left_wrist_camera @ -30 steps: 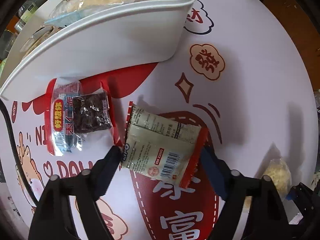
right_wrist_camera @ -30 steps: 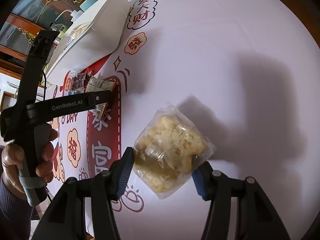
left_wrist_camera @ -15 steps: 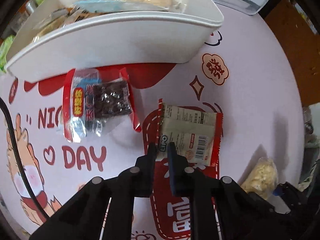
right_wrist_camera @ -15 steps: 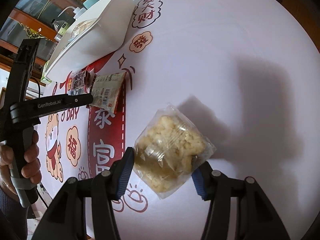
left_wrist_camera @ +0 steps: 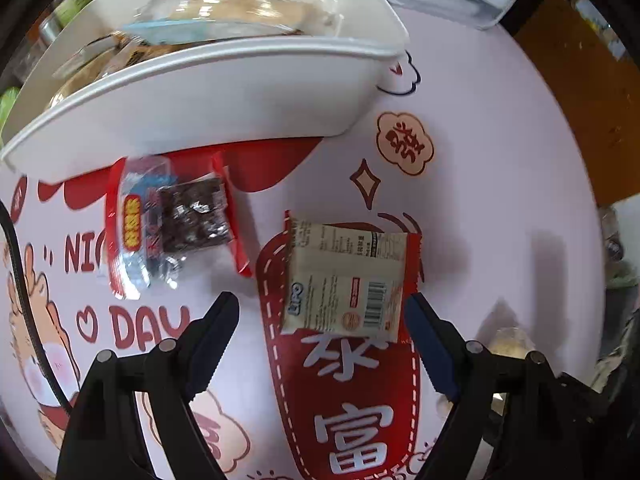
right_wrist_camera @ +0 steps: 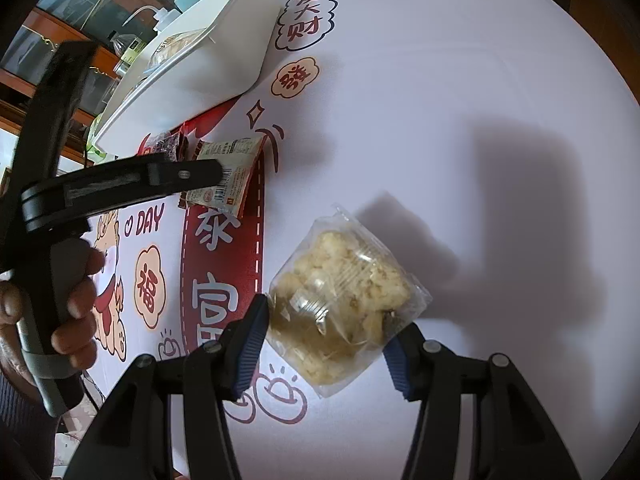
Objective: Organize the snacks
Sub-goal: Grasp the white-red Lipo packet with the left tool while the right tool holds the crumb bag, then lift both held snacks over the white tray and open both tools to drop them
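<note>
Left claw: our left gripper (left_wrist_camera: 322, 322) stands wide apart, straddling the near edge of the beige packet (left_wrist_camera: 346, 276), which lies flat on the printed tablecloth (left_wrist_camera: 500, 184); nothing is held.
Right claw: our right gripper (right_wrist_camera: 326, 326) is also spread, its blue pads on either side of the clear bag of pale puffed snack (right_wrist_camera: 342, 304); we cannot tell whether they touch the film.
Other snack: a dark-filled red packet (left_wrist_camera: 176, 224) lies just beside the white bin (left_wrist_camera: 224, 104), apart from the beige one.
Destination: we judge the white bin to be the goal, as it already holds wrapped snacks (left_wrist_camera: 224, 10).
Step in hand: we judge this to be lining up for the pinch on the beige packet.
How to do it well: we should lower the fingers until they graze the cloth, centre them on the packet, and close slowly so the flat wrapper buckles up between the pads.
Risk: a thin foil packet may slide away rather than lift.
</note>
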A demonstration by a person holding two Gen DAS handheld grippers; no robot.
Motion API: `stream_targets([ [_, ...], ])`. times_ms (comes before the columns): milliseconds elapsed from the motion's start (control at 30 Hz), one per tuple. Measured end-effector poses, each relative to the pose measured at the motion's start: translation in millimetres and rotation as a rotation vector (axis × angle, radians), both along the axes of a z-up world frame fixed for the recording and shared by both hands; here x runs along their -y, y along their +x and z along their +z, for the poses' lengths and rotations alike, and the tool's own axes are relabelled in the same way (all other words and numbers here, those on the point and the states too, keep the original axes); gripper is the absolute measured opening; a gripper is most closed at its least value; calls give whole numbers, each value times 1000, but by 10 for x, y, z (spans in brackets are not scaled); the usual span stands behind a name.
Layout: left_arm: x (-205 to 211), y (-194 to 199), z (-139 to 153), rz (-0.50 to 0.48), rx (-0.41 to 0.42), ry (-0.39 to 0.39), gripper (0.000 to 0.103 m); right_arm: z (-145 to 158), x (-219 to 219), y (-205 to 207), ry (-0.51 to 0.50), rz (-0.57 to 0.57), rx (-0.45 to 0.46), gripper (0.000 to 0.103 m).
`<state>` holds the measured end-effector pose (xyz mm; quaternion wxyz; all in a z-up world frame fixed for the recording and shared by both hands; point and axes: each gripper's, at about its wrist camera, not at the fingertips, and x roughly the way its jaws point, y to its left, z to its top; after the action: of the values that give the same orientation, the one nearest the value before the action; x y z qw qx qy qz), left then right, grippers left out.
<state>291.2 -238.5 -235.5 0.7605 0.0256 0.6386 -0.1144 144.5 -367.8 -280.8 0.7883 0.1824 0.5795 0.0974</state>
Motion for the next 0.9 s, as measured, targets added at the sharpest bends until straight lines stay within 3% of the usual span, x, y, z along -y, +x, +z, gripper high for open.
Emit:
stream_targets([
  [200,361,80,-118,-48,-1,86,83,-2,-5,5,7,-2,-1,54],
  [433,581,13,-190,-52,3,101,84,-11,26,3,20,-6,-3,54],
  [500,588,-38,-149,-58,31,95,62,-14,32,4,22,-6,-4,54],
  [567,579,-85,-112,-65,30,76,51,-13,31,5,20,-4,-4,54],
  [733,581,-152,-55,-65,20,62,48,-5,13,13,12,-2,-5,54],
  [900,234,-348,-50,-70,21,36,48,24,-40,30,10,13,-3,54],
])
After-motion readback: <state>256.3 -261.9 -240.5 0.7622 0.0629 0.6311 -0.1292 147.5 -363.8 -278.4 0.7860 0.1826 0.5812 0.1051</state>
